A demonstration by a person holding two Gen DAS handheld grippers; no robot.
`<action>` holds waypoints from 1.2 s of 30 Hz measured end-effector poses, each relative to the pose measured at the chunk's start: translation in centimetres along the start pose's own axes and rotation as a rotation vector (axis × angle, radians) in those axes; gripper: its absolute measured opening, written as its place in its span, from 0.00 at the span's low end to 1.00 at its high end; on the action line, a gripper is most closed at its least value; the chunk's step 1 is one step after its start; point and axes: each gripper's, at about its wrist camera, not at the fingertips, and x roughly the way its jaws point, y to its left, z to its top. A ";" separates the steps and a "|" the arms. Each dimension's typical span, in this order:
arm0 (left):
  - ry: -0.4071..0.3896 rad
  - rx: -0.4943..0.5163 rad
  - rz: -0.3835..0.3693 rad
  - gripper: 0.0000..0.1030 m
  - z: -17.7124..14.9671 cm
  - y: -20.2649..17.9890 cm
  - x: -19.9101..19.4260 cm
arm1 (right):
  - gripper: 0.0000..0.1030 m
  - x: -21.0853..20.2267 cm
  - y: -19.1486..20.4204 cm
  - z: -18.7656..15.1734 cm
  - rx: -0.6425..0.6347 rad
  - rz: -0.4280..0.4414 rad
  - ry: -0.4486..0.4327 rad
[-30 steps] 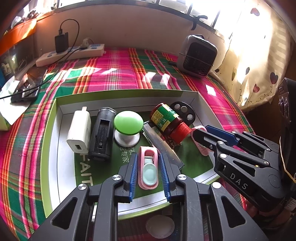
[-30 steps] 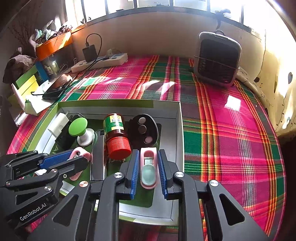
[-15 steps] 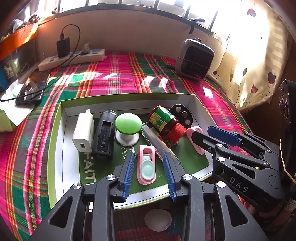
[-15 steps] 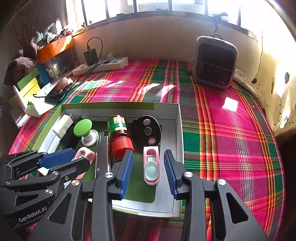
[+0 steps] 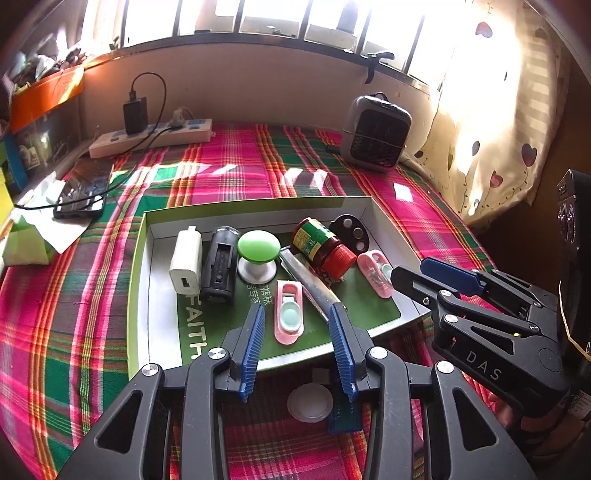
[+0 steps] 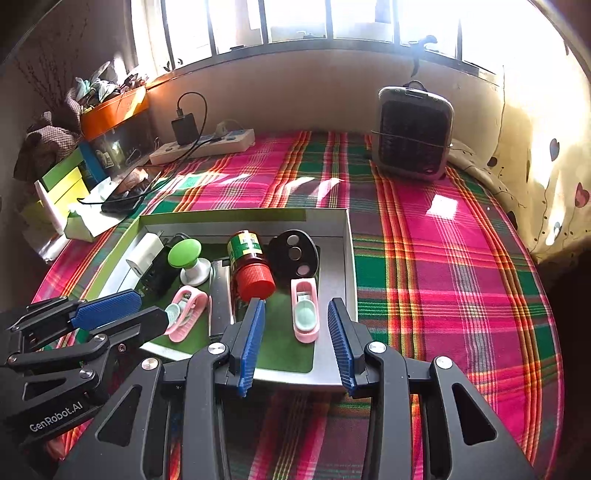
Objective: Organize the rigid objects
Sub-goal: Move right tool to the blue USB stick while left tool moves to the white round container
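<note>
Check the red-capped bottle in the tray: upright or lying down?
Lying down. The red-capped bottle rests on its side in the tray, cap toward the camera, beside the black disc.

- My left view cuts off the rear of the left gripper (image 5: 297,354) at the bottom edge; I see no hand.
- The right gripper (image 5: 424,269) runs out of that frame at the right, so I can't see what holds it.
- In my right view the charger (image 6: 144,254) is partly behind the green knob (image 6: 184,253), and the black case (image 6: 159,275) beside it is mostly covered.
- The knife (image 6: 221,295) passes under the jar (image 6: 251,264); its tip is hidden.
- The jar label's print is too small for me to read.
- The window (image 6: 332,18) is blown out by glare.
- The clutter on the orange shelf (image 6: 114,107) is too blurred to name.
</note>
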 end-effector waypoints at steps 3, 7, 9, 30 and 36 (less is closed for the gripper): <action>-0.017 0.009 0.009 0.35 -0.4 -0.1 -0.9 | 0.36 -0.8 0.2 -0.4 0.012 0.005 -0.013; -0.027 0.017 0.011 0.36 -1.1 0.0 -1.8 | 0.39 -1.9 0.4 -0.9 0.020 0.010 -0.029; -0.028 0.013 0.005 0.36 -1.4 0.1 -2.2 | 0.46 -2.5 0.6 -1.2 0.020 0.012 -0.034; -0.018 -0.077 0.011 0.36 -5.2 4.7 -4.2 | 0.49 -2.3 4.4 -5.5 -0.019 0.078 0.060; -0.009 -0.079 -0.001 0.36 -5.7 5.2 -4.0 | 0.49 -1.4 5.5 -5.8 -0.023 0.093 0.086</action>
